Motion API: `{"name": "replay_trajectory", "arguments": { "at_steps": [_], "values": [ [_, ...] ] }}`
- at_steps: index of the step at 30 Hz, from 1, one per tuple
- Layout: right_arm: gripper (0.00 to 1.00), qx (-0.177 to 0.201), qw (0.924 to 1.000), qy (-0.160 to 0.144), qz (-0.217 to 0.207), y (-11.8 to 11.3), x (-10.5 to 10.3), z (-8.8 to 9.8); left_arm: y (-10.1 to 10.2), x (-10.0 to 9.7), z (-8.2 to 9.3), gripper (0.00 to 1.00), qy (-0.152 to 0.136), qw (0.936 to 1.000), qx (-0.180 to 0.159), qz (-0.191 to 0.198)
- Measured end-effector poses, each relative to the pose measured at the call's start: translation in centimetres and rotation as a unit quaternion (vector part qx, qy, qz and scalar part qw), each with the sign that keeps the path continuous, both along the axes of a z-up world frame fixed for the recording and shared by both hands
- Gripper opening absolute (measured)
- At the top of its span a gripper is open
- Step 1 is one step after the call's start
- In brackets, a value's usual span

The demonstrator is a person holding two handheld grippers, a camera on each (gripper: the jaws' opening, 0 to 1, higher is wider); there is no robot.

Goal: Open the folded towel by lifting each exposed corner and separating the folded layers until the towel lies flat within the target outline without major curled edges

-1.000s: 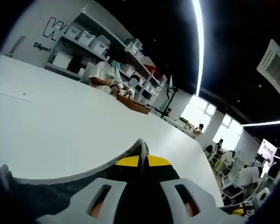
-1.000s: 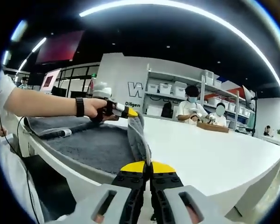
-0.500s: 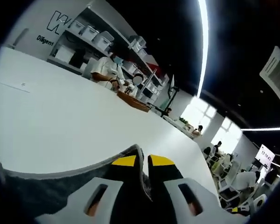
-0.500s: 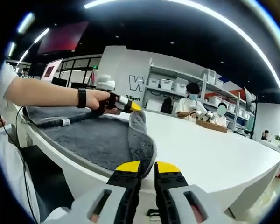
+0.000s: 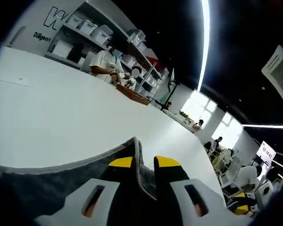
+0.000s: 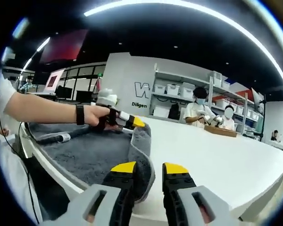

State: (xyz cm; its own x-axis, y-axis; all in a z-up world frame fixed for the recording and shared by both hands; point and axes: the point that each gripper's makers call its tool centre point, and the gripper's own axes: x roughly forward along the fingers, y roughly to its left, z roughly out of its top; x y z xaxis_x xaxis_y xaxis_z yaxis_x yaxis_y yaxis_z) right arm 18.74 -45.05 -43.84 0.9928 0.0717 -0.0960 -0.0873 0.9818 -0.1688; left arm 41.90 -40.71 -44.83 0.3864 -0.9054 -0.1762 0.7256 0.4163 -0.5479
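- In the left gripper view, our left gripper (image 5: pixel 145 162) has its yellow-tipped jaws parted by a narrow gap, and a raised fold of the grey towel (image 5: pixel 61 181) stands in that gap; whether the jaws pinch it or merely flank it we cannot tell.
- From that fold the towel runs off to the left of the jaws and down toward the camera, over the white table (image 5: pixel 61 122), which stretches bare beyond the jaws.
- In the right gripper view, our hand (image 6: pixel 96 117) holds the left gripper (image 6: pixel 134 123) at the far corner of the towel (image 6: pixel 92 153), where the edge is lifted into a curled ridge.
- That ridge runs from the left gripper toward us, ending just beside the left jaw of our right gripper (image 6: pixel 148 168).
- The right gripper's jaws stand apart with nothing between them; the towel's near edge hangs just left of the gap.
- We judge the coming move turns on this: the curled edge's long axis joins the two grippers, and its loose end lies nearer the right gripper, a little to its left.
- The rest of the towel lies spread toward the table's left edge (image 6: pixel 47 162).
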Motion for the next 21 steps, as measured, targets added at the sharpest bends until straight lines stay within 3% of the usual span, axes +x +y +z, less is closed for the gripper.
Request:
{"name": "replay_trajectory", "arguments": {
  "at_steps": [7, 13, 15, 21],
  "values": [
    [0.0, 0.024, 0.9996, 0.007, 0.015, 0.4, 0.6, -0.5, -0.1, 0.7, -0.3, 0.14, 0.003, 1.0, 0.004, -0.002],
    [0.0, 0.036, 0.9989, -0.019, -0.022, -1.5, -0.1, 0.3, -0.1, 0.5, 0.1, 0.12, 0.004, 1.0, -0.003, -0.005],
    [0.0, 0.058, 0.9976, -0.028, -0.027, -2.1, -0.5, 0.2, -0.2, 0.3, 0.3, 0.13, 0.007, 0.9999, -0.011, -0.011],
    [0.0, 0.071, 0.9964, -0.016, -0.043, -2.9, -0.8, -1.0, -0.3, -0.1, 0.5, 0.16, 0.021, 0.9994, -0.02, -0.021]
  ]
}}
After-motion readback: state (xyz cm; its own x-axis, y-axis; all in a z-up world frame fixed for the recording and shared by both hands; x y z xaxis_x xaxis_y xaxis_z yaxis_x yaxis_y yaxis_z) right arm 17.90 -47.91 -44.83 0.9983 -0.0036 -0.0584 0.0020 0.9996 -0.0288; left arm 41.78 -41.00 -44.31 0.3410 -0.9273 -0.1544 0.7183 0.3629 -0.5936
